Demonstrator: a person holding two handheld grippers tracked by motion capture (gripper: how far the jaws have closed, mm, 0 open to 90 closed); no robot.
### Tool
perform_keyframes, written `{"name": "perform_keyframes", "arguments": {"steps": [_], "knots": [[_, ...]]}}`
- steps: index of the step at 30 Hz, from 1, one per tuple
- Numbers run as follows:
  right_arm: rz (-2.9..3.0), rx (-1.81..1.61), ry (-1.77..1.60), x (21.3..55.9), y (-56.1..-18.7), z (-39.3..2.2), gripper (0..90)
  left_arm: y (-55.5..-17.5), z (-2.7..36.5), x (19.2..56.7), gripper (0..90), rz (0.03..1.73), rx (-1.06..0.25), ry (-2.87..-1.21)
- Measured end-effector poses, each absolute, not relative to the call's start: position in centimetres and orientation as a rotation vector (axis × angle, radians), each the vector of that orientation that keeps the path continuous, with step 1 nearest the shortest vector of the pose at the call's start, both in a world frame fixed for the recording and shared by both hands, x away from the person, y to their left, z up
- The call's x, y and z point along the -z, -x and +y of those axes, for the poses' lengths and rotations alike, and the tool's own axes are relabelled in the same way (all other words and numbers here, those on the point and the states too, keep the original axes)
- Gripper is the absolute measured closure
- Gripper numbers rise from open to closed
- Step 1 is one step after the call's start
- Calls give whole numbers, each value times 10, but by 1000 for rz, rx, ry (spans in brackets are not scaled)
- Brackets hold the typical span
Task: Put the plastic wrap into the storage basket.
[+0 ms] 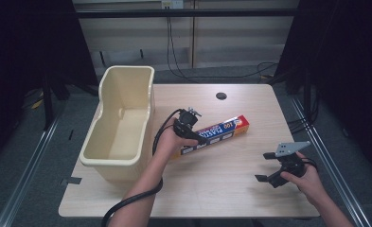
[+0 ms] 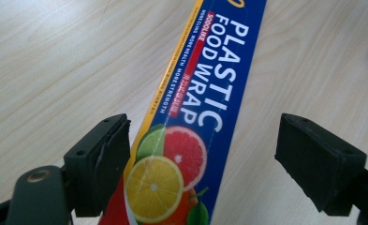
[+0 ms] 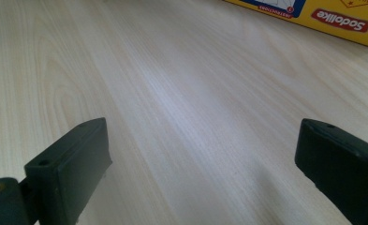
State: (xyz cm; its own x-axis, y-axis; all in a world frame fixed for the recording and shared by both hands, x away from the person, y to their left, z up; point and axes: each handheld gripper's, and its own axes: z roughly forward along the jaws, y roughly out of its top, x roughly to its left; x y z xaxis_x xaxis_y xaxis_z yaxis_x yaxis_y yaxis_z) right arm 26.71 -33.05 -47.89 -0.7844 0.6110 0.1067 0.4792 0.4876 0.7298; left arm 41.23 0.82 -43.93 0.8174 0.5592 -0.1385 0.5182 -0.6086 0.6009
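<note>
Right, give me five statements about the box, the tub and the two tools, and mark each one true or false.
1. The left tool is open, with the plastic wrap box between its jaws. True.
2. The box lies inside the cream tub. False: it lies on the table, to the right of the tub.
3. The right tool is clamped on the box. False: it is open over bare table, apart from the box.
4. The tub stands at the table's left edge. True.
5. The box stands upright on one end. False: it lies flat on the table.
</note>
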Motion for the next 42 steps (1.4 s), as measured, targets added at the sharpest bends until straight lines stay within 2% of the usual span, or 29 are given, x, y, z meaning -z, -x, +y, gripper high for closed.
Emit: {"name": "perform_keyframes", "arguments": {"steps": [15,22,24,30,34,39,42], "knots": [[2568,-1192,-947,479,-268,-331,37,-429,-17,453,222,738,-34,-2456],[2570,-1197,-945,479,-268,-332,37,-434,-20,453,310,717,-32,-2520],[2569,-1201,-945,478,-268,-333,37,-436,-21,454,311,706,-20,-2540],[2566,-1204,-939,478,-268,-333,38,-437,-26,458,304,747,-4,-2555],[2572,-1202,-944,479,-267,-333,39,-434,-30,454,345,763,-7,-2593],[2566,-1203,-951,478,-267,-334,39,-429,-39,443,400,943,108,-2645],[2562,-1209,-948,478,-267,-333,39,-429,-36,436,407,983,139,-2640]]}}
